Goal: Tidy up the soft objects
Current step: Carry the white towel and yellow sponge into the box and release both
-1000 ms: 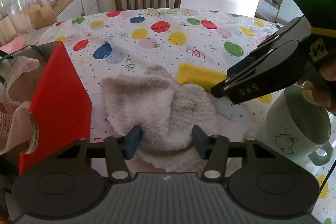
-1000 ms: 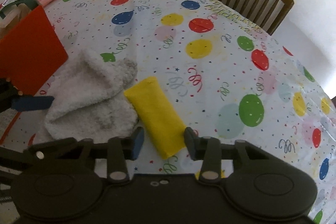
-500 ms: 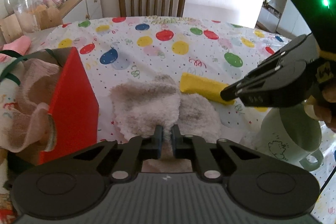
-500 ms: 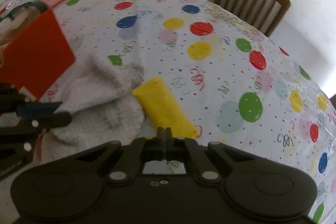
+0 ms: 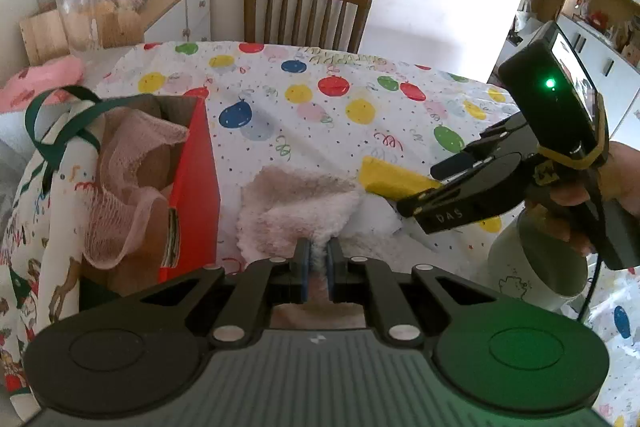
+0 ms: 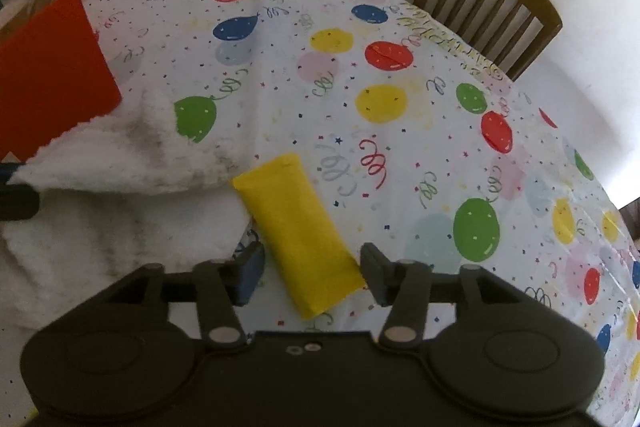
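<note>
A fluffy white towel [image 5: 298,211] lies bunched on the balloon-print tablecloth, and my left gripper [image 5: 318,259] is shut on its near edge, lifting a fold. In the right wrist view the same towel [image 6: 120,163] spreads at the left. A folded yellow cloth [image 6: 298,231] lies flat on the table between the jaws of my right gripper [image 6: 312,265], which are opening; the pads stand clear of it on both sides. In the left wrist view the yellow cloth [image 5: 390,179] shows partly behind the right gripper [image 5: 444,187], held by a hand.
A red gift bag [image 5: 196,195] with a pink mesh cloth [image 5: 132,187] draped in it stands at the left. A pale green mug [image 5: 540,259] sits at the right. A wooden chair [image 5: 306,13] and a cluttered sideboard [image 5: 120,7] are beyond the table.
My left gripper closed on the towel's edge and rose, pulling a fold up. My right gripper shut just short of the yellow cloth's near end, then opened again around it.
</note>
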